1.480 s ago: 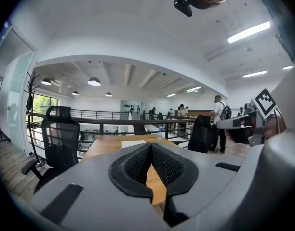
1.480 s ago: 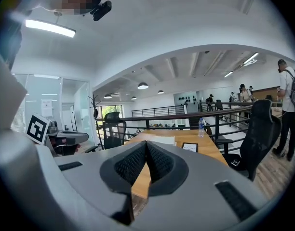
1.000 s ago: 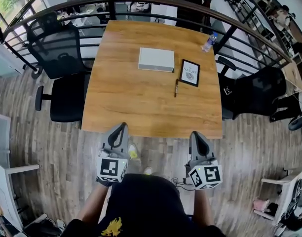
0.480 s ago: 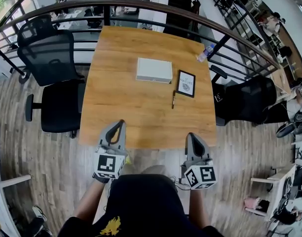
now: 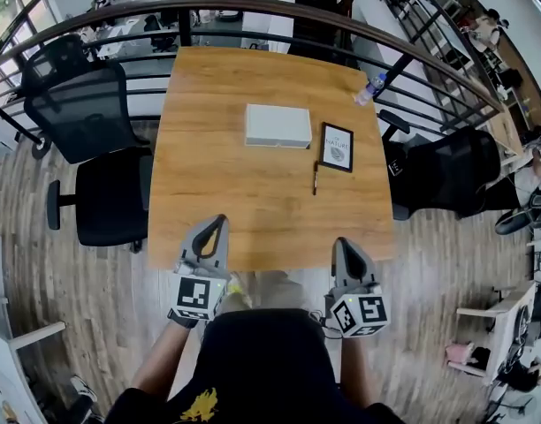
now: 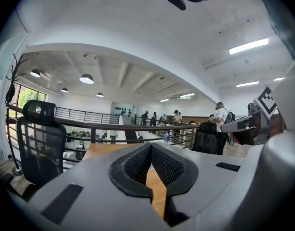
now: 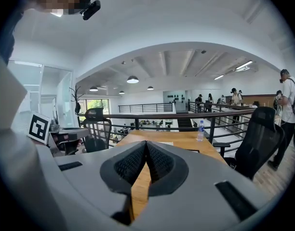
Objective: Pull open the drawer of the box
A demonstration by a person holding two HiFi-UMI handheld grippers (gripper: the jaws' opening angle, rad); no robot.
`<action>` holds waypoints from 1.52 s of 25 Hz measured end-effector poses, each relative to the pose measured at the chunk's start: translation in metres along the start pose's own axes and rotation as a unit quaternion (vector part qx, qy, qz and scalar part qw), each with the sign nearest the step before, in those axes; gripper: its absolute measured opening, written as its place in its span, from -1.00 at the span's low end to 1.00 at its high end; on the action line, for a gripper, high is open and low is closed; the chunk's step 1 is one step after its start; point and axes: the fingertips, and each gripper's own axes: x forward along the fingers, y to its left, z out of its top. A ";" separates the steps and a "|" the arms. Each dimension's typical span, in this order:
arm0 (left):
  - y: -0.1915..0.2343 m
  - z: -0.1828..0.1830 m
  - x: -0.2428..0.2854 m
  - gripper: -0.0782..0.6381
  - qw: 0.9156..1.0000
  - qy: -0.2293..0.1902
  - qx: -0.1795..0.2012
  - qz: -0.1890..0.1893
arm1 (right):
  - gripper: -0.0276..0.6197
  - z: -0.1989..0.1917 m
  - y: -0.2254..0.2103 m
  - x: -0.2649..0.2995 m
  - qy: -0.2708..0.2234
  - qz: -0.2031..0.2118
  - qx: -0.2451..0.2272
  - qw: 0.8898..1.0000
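2 grippers show in the head view, both well short of the box (image 5: 278, 126), which lies flat on the counter (image 5: 244, 210). The left gripper (image 5: 219, 223) is nearer than the box and a little to its left. The right gripper (image 5: 341, 244) is nearer than the box and to its right. A framed card (image 5: 337, 147) lies just right of the box, with a pen (image 5: 315, 179) on the near side of that card. Only the box's white top shows; no drawer front or pull can be made out, and the drawer looks not yet opened.

From the left gripper view, the left gripper (image 6: 151, 146) has its fingers (image 6: 171, 167) pressed together at the tips with nothing between them. The box is hidden behind them.

From the right gripper view, the right gripper (image 7: 146, 143) also has its fingers (image 7: 162, 162) pressed together and empty. A pale sliver of the box (image 7: 167, 143) shows just beyond them.

The step in hand looks like the approach. To do it well, spread 1 gripper's fingers before reaching the box and find which side carries the drawer front. Steady the shell with the other gripper so the box does not slide. Then pull straight along the drawer's run.
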 end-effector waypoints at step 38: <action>0.029 -0.039 0.129 -0.73 0.997 0.062 -0.008 0.039 | -0.42 -0.044 -0.056 0.228 0.038 0.041 -0.017 0.998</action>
